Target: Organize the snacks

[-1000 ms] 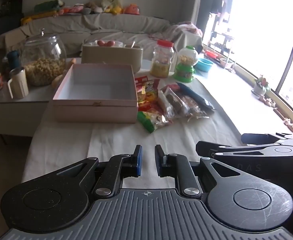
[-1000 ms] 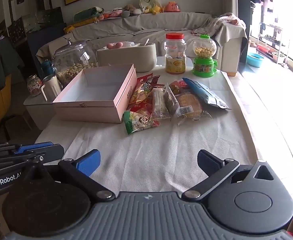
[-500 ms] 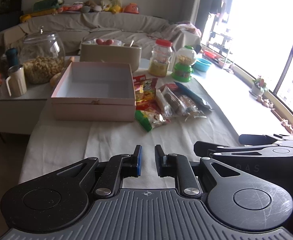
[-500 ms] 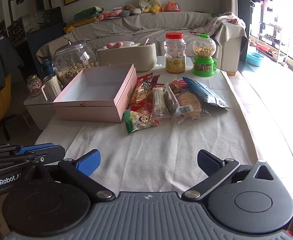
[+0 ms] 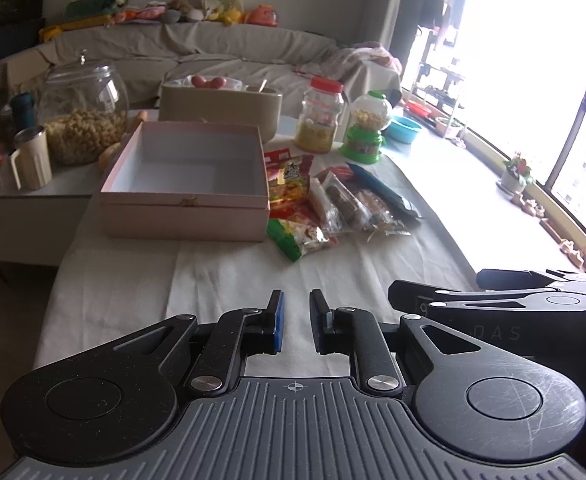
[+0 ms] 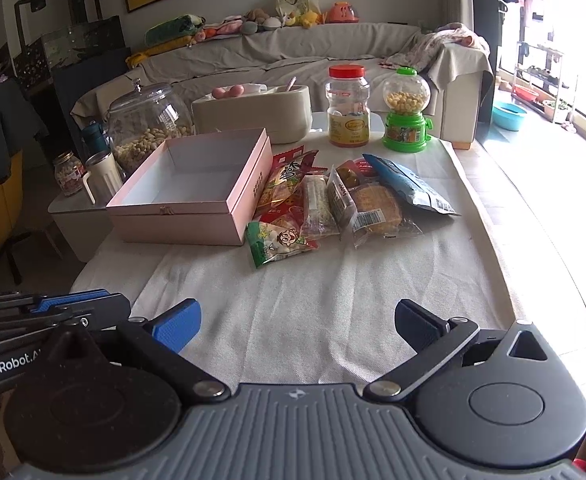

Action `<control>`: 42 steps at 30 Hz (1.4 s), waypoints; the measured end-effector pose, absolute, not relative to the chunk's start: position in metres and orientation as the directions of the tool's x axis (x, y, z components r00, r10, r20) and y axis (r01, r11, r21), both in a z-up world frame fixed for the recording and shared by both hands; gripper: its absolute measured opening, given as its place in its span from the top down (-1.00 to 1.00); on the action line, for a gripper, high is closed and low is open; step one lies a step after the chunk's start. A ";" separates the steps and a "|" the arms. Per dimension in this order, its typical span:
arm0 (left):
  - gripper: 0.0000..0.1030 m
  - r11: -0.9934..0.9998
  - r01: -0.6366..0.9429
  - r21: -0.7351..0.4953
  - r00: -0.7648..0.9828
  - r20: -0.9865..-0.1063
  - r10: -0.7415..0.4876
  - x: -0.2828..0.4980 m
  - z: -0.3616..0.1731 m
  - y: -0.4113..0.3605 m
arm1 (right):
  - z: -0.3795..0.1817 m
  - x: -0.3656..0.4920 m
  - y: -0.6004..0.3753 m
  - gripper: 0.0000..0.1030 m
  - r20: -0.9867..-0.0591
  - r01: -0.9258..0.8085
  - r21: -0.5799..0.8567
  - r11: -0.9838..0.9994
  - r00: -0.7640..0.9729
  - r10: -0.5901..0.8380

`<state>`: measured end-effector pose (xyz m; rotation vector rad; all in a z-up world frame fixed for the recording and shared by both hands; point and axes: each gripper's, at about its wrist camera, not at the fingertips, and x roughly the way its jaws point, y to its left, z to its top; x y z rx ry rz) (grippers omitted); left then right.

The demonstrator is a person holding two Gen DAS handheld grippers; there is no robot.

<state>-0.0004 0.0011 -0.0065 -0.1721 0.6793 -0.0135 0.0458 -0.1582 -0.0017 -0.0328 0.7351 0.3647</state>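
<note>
Pink box (image 6: 191, 196) sat empty on the bench (image 6: 313, 304), snack packets (image 6: 333, 204) touching its right side | left tongs (image 5: 296, 322) nearly pressed together, pinching nothing | right tongs (image 6: 297, 324) spread wide | only left view showed the potted plant (image 5: 516, 168).

box: pink box (image 6: 197, 200) open, empty, on desk (image 6: 333, 300)
snacks: snack packets (image 6: 333, 204) piled just right of box
right gripper (image 6: 298, 322): fingers wide apart, holding nothing
</note>
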 end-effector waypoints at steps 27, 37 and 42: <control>0.65 0.981 -0.059 -0.186 0.777 -0.625 -0.072 -0.002 -0.002 0.008 | 0.000 0.046 -0.157 -1.00 -0.666 -0.345 0.094 0.934 0.676 0.317; 0.65 0.981 -0.064 -0.186 0.771 -0.633 -0.070 0.000 -0.005 0.010 | -0.004 0.048 -0.157 -1.00 -0.659 -0.346 0.102 0.932 0.679 0.324; 0.65 0.981 -0.077 -0.178 0.752 -0.656 -0.060 0.010 -0.014 0.012 | -0.011 0.048 -0.156 -1.00 -0.590 -0.388 0.060 0.920 0.730 0.346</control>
